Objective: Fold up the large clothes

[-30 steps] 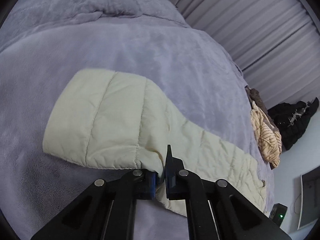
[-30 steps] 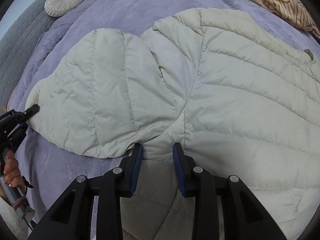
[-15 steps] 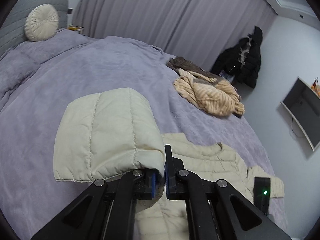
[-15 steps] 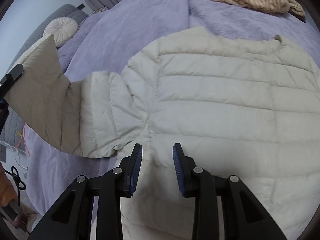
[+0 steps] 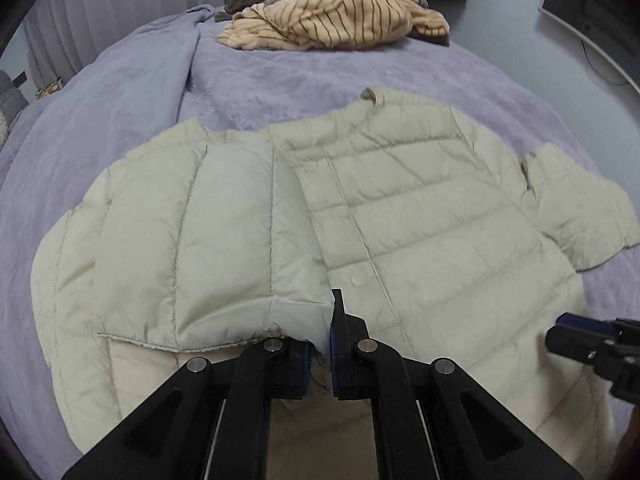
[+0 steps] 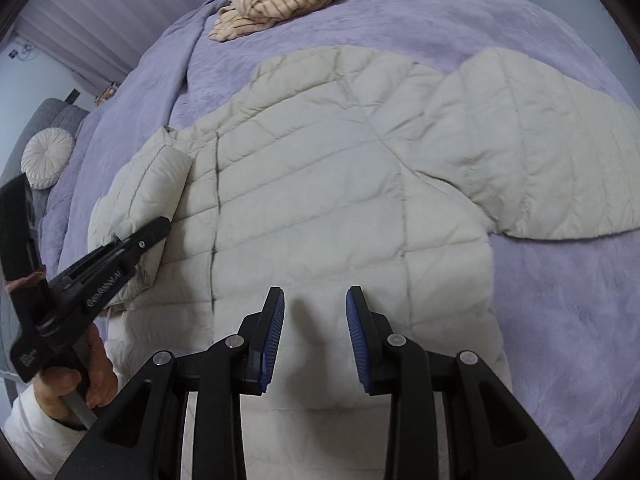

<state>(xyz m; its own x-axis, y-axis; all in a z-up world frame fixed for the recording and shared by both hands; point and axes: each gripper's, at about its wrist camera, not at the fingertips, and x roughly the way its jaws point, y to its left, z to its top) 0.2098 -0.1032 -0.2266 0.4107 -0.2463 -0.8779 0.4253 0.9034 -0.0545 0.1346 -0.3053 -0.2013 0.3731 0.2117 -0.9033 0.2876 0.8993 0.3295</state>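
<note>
Left view: the left gripper (image 5: pixel 320 344) pinches a sleeve (image 5: pixel 224 248), folded across the jacket (image 5: pixel 432 232) mid-frame on the bed (image 5: pixel 280 80).

Right view: the right gripper (image 6: pixel 315 336), fingers apart, holds nothing; the other sleeve (image 6: pixel 552 172) at right lies unfolded.

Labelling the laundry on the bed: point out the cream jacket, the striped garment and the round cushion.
cream jacket (image 6: pixel 320 208), right wrist view, quilted front panel.
striped garment (image 5: pixel 340 20), left wrist view, middle of the crumpled heap.
round cushion (image 6: pixel 47 158), right wrist view, centre of its face.
</note>
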